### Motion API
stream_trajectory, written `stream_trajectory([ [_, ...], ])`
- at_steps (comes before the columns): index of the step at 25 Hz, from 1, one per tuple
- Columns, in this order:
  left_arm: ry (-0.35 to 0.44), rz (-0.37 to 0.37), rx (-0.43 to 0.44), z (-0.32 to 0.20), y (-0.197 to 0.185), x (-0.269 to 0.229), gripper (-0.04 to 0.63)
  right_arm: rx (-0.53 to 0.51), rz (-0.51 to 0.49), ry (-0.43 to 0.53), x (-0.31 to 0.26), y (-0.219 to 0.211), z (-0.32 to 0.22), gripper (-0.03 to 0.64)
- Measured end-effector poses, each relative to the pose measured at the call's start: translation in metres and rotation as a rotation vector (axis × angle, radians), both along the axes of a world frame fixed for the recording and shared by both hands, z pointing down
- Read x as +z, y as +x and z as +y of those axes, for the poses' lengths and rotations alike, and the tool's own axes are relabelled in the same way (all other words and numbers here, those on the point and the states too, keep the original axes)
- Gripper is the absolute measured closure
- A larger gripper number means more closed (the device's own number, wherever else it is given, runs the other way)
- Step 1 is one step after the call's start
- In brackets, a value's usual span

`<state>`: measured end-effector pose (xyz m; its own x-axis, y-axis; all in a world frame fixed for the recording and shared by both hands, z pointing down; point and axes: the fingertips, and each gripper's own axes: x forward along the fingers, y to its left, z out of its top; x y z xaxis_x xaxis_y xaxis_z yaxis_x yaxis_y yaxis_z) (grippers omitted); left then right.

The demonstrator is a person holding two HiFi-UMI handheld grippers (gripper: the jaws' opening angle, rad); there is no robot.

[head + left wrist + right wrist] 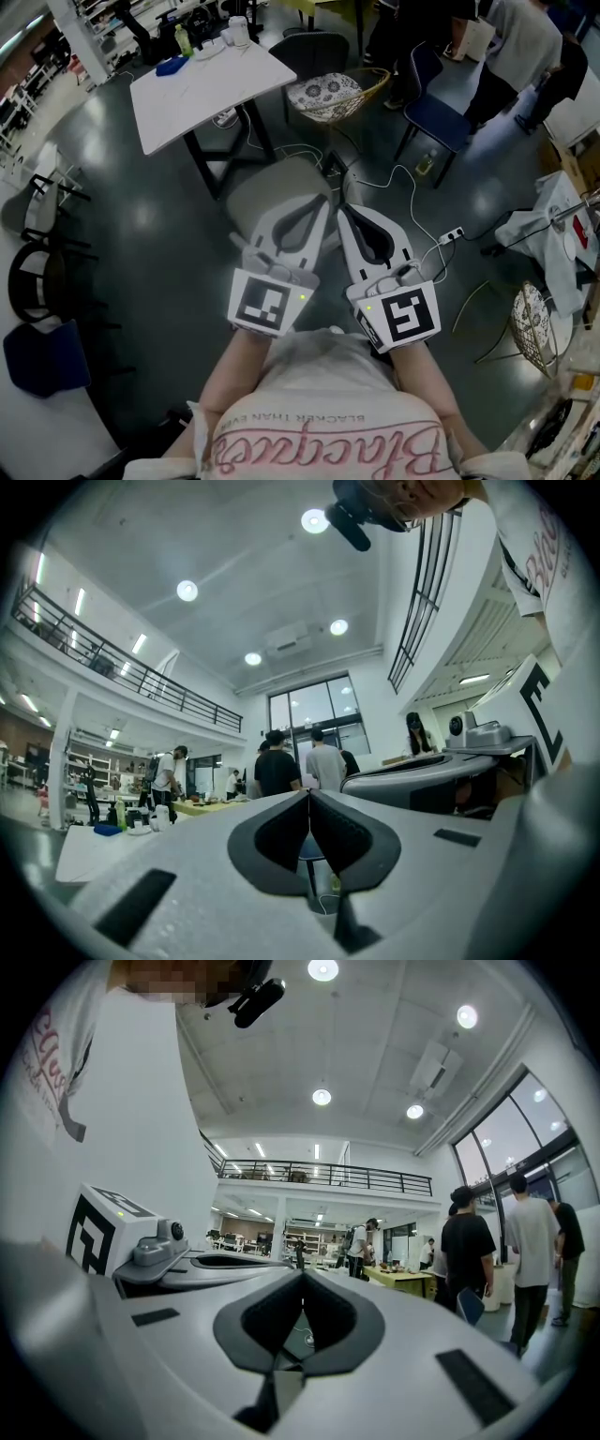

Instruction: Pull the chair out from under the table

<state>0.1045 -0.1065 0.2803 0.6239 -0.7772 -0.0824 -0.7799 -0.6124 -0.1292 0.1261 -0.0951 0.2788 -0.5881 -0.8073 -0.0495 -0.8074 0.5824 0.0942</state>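
1. The grey chair (274, 186) stands on the dark floor (159, 230), in the middle of the head view.
2. The white bench (211, 89) is at 11 o'clock from the chair. The chair's far side is right by the bench's black legs. I cannot tell if any part of the chair is under the bench top.
3. The left hand-held gripper (322, 201) is held level and points to 12 o'clock. Its jaws are pressed together with nothing in them.
4. The right hand-held gripper (344, 208) is just beside it, at its 3 o'clock. Its jaws are together too and hold nothing.
5. In the head view both tips lie over the chair's near edge. I cannot tell if they touch it.
6. A green bottle (183, 39) and a blue thing (172, 66) sit at the far end of the bench.
7. A basket (367, 86) with a flowery cushion (323, 92) is at 1 o'clock from the chair.
8. A blue chair (436, 117) is at 2 o'clock.
9. A white wire (405, 176) lies on the floor at 3 o'clock.
10. People (525, 47) stand far off at 1 o'clock.
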Motion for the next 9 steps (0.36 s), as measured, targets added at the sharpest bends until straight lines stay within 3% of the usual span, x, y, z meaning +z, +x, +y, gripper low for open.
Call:
stream_trajectory([
  [9, 0.0, 0.007, 0.004, -0.0011, -0.001, -0.0018, 0.591, -0.014, 0.01, -0.005, 0.0005, -0.0034, -0.0014, 0.612],
])
